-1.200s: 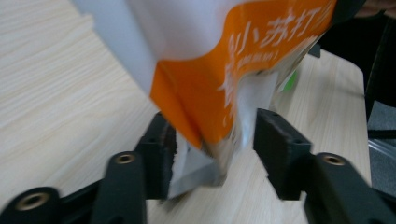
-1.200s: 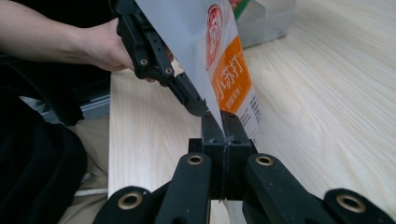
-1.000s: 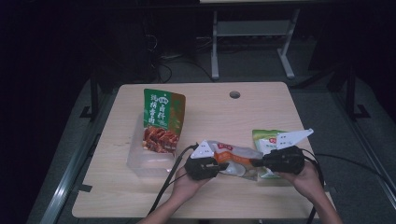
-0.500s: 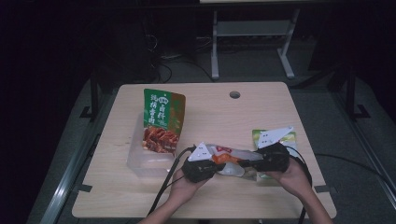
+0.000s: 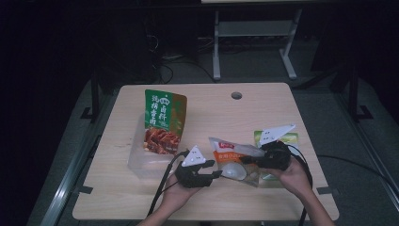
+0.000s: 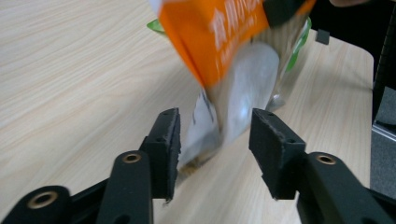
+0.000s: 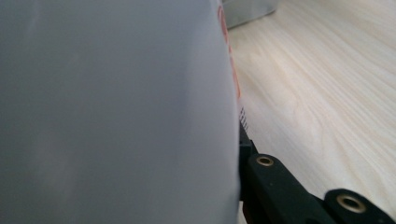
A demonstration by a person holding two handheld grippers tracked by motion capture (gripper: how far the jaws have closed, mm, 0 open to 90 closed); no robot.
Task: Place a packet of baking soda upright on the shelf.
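The right gripper (image 5: pixel 251 161) is clamped on the orange snack pouch (image 5: pixel 230 157); its free end lies between the left gripper (image 6: pixel 215 140) fingers, just opened apart

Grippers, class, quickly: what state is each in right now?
Left gripper: jaws open, just been opening; the orange snack bag corner lies between them.
Right gripper: shut on the orange snack bag.
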